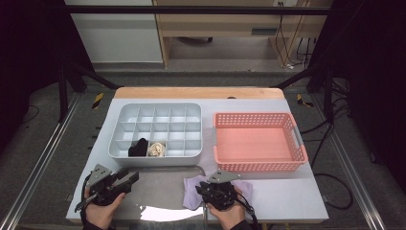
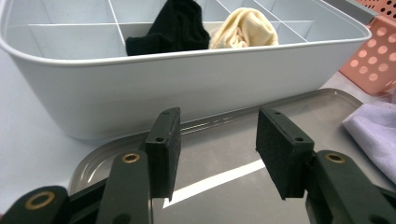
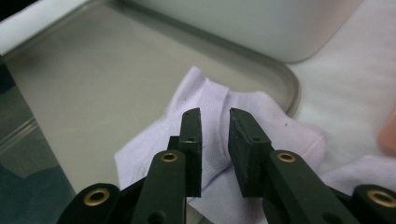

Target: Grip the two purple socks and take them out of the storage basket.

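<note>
A lavender sock (image 1: 193,192) (image 3: 285,135) (image 2: 373,133) lies flat, half on the right end of a shallow metal tray (image 1: 158,188) (image 3: 93,70) and half on the table. My right gripper (image 1: 216,188) (image 3: 215,116) hangs just over it. Its jaws stand a narrow gap apart, the cloth lies below them and the pads grip nothing. My left gripper (image 1: 129,178) (image 2: 217,126) is open and empty, held low over the tray's left end and pointing at the grey divided organizer (image 1: 158,159) (image 2: 187,79).
In the organizer's front row a black sock (image 1: 139,147) (image 2: 177,28) and a cream sock (image 1: 156,149) (image 2: 245,28) fill neighbouring cells. A pink perforated basket (image 1: 258,166) (image 2: 373,56) stands to the organizer's right. The table's front edge runs close behind both hands.
</note>
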Motion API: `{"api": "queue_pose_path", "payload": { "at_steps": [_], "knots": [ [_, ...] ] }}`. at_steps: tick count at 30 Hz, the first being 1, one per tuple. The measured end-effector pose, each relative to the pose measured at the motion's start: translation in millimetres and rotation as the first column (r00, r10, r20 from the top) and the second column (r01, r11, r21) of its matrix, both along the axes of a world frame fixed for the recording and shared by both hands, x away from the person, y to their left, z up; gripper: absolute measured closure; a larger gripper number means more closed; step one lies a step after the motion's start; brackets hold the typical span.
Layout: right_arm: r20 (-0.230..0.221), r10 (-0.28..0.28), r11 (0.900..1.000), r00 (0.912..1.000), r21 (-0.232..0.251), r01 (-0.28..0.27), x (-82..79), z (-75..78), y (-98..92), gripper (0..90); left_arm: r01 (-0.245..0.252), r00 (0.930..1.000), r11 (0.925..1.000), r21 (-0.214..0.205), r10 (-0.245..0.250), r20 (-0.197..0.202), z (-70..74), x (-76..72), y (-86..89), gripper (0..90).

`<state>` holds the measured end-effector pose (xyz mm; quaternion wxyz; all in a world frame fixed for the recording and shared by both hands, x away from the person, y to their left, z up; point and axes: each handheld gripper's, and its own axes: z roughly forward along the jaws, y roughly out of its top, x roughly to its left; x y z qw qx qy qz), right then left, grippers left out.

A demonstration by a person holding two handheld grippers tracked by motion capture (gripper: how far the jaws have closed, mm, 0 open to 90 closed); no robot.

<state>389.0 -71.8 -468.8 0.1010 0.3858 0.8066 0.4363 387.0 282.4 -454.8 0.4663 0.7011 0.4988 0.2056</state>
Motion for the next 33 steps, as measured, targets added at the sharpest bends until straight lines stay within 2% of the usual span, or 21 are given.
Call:
{"api": "queue_pose_path", "payload": {
  "at_steps": [4, 6, 8, 11, 18, 20, 24, 30, 33],
  "knots": [
    [-0.017, 0.009, 0.9998, 0.9998, -0.015, -0.009, 0.1, -6.5, 3.9, 76.4, 0.0, 1.0, 1.0, -0.005, 0.0, 0.004, 0.5, -1.0, 2.5, 49.7],
    [-0.014, 0.019, 0.9993, 0.9997, -0.033, -0.019, -0.1, -7.9, 5.8, 83.0, 0.001, 1.0, 1.0, -0.005, -0.001, 0.004, 0.6, -1.3, 2.8, 49.7],
    [-0.011, 0.029, 0.9992, 0.9995, -0.026, -0.029, -0.4, -6.8, 4.9, 88.9, 0.002, 1.0, 1.0, -0.009, -0.002, 0.007, 0.9, -1.8, 3.4, 49.7],
    [-0.018, 0.029, 0.9996, 0.9994, -0.005, -0.029, -1.5, -1.0, 2.5, 89.5, 0.0, 1.0, 0.9999, -0.012, 0.0, 0.006, 1.0, -1.8, 4.3, 49.7],
    [0.014, 0.054, 0.9976, 0.9984, 0.044, -0.054, -3.9, 20.2, 5.6, 89.5, -0.003, 1.0, 0.9998, -0.018, 0.004, 0.009, 1.6, -1.9, 4.8, 49.8],
    [0.021, 0.065, 0.9968, 0.9977, 0.045, -0.066, -3.7, 25.9, 11.9, 89.6, -0.003, 1.0, 0.9998, -0.02, 0.003, 0.008, 1.8, -1.9, 5.1, 49.8],
    [0.015, 0.083, 0.9964, 0.9965, 0.017, -0.083, 1.2, 31.1, 32.7, 89.5, -0.006, 0.9999, 0.9995, -0.032, 0.006, 0.011, 2.4, -2.5, 6.3, 49.7],
    [-0.005, 0.096, 0.9952, 0.9954, -0.018, -0.096, 16.2, 27.7, 65.9, 89.2, -0.005, 0.9999, 0.9992, -0.04, 0.006, 0.013, 2.9, -2.7, 7.9, 49.8],
    [-0.029, 0.093, 0.9955, 0.9952, -0.015, -0.094, 24.9, 22.5, 78.0, 88.7, -0.002, 0.9999, 0.9992, -0.041, 0.003, 0.014, 3.2, -3.2, 8.1, 49.7]
  ]
}}
